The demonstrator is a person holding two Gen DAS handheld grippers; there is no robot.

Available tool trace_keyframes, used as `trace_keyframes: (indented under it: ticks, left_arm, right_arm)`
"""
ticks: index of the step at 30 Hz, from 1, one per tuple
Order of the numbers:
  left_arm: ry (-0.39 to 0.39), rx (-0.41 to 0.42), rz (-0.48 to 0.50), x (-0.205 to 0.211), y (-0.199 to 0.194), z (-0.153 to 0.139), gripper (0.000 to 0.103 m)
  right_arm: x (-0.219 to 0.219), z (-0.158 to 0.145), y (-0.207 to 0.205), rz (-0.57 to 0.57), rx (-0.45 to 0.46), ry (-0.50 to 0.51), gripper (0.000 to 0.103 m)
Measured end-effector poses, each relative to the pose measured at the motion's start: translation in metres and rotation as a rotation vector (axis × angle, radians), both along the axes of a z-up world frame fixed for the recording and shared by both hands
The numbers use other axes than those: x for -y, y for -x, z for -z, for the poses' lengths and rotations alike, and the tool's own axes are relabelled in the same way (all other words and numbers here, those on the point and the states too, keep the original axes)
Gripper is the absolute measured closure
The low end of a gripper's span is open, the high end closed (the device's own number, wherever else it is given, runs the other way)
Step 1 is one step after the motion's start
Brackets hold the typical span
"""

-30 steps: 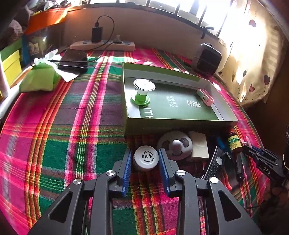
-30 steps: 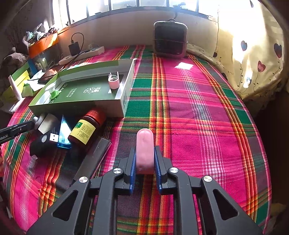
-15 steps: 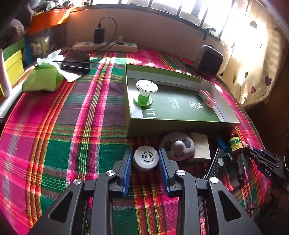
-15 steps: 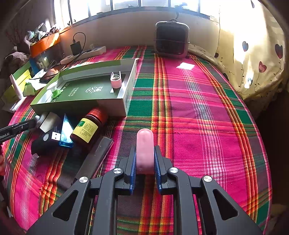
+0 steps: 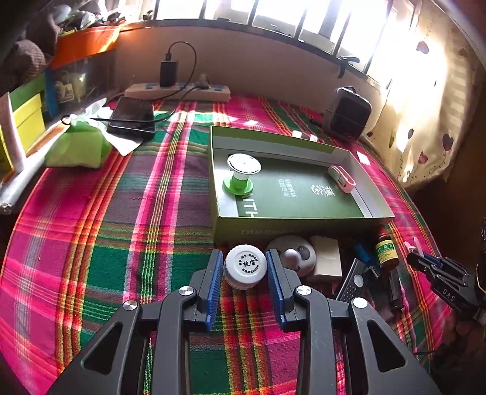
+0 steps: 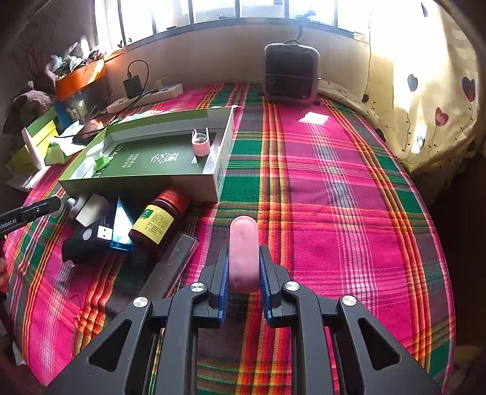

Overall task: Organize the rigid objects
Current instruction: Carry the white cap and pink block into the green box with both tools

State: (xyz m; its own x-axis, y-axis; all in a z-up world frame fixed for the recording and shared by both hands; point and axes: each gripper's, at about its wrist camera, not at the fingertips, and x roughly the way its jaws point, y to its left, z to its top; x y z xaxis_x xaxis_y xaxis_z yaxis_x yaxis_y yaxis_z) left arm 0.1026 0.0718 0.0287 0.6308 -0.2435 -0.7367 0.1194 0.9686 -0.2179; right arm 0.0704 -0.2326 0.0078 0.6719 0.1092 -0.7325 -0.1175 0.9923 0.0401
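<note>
nothing on the plaid tablecloth (image 5: 91, 243) has shifted since a second ago; both grippers stay clamped.
open green cardboard box (image 5: 291, 224) lies mid-cloth, a brown glass medicine bottle (image 6: 158, 221) just beside its near wall. left gripper (image 5: 244, 267) grips a round white plastic cap (image 5: 244, 266) near the box; right gripper (image 6: 243, 267) pinches a pink rounded capsule-shaped case (image 6: 243, 255).

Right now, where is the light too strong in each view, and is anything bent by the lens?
Left wrist view: the window and curtain are blown out, and the box edges bow. Right wrist view: the curtain glares, and the cloth stripes curve outward.
</note>
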Motion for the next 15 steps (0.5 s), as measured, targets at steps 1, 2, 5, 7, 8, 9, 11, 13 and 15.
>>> trace_keyframes:
  ticks: [1,2,5,7,8,9,11,13,15]
  left_arm:
    - [0.001,0.004,0.002,0.0,0.0,-0.003,0.075]
    - [0.002,0.009,0.004,0.001,0.0,-0.005,0.075]
    - [0.0,0.025,0.01,0.002,-0.002,-0.014,0.075]
    - [0.005,0.032,0.017,0.003,-0.004,-0.019,0.075]
    - [0.006,0.035,0.02,0.003,-0.005,-0.021,0.075]
    - [0.005,0.038,0.023,0.004,-0.007,-0.023,0.075]
    - [0.006,0.045,0.03,0.007,-0.01,-0.026,0.075]
    - [0.012,0.045,0.037,0.009,-0.014,-0.029,0.075]
    - [0.014,0.045,0.046,0.011,-0.019,-0.031,0.075]
  right_arm:
    - [0.0,-0.002,0.0,-0.002,0.004,-0.002,0.084]
    - [0.0,-0.004,0.0,-0.003,0.009,-0.003,0.084]
    - [-0.001,-0.011,0.0,-0.013,0.025,-0.005,0.084]
    - [-0.002,-0.016,-0.001,-0.023,0.037,-0.004,0.084]
    - [-0.003,-0.018,-0.001,-0.028,0.043,-0.003,0.084]
    - [-0.004,-0.021,-0.002,-0.033,0.048,-0.004,0.084]
    - [-0.007,-0.024,-0.004,-0.044,0.052,-0.008,0.084]
    - [-0.01,-0.028,-0.008,-0.06,0.056,-0.006,0.084]
    - [-0.014,-0.032,-0.012,-0.075,0.062,-0.001,0.084]
